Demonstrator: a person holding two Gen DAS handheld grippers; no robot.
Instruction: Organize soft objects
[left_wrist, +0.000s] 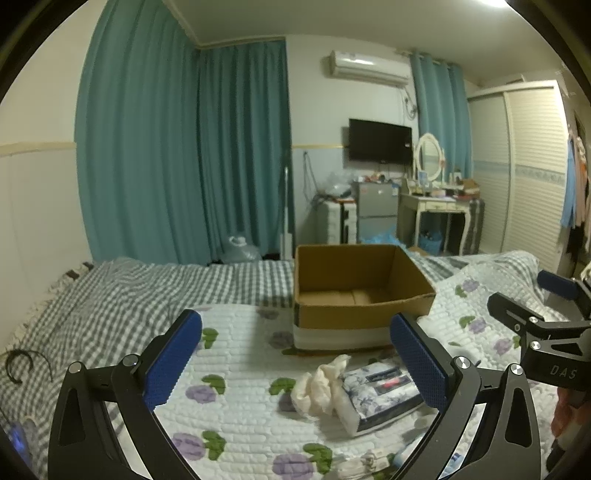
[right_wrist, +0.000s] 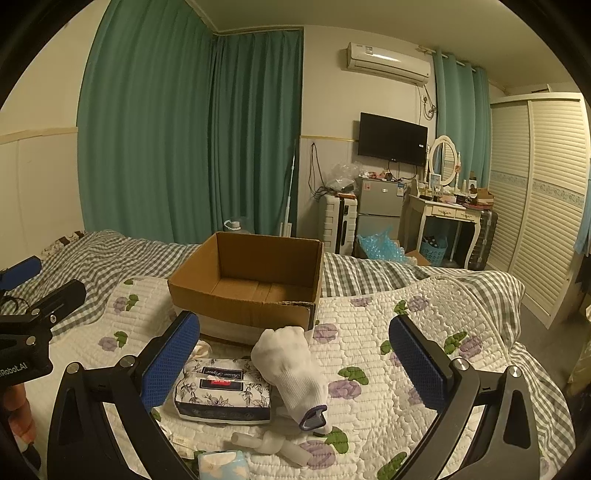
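Observation:
An open, empty cardboard box (left_wrist: 364, 291) (right_wrist: 255, 280) stands on the flowered quilt on the bed. In front of it lie a floral tissue pack (left_wrist: 380, 397) (right_wrist: 223, 391), a crumpled cream cloth (left_wrist: 321, 386), a white sock-like bundle (right_wrist: 291, 365), a white plastic fitting (right_wrist: 273, 445) and a small blue-white pack (right_wrist: 221, 465). My left gripper (left_wrist: 295, 362) is open and empty above the quilt, with the tissue pack near its right finger. My right gripper (right_wrist: 293, 360) is open and empty, with the white bundle and tissue pack between its fingers' lines, below them.
The grey checked bedspread (left_wrist: 147, 295) covers the far bed. Teal curtains (left_wrist: 184, 147), a water jug (left_wrist: 240, 251), a small fridge (right_wrist: 380, 206), a dressing table (right_wrist: 447, 218) and a louvred wardrobe (right_wrist: 535, 203) line the room. A black hair band (left_wrist: 22, 363) lies at left.

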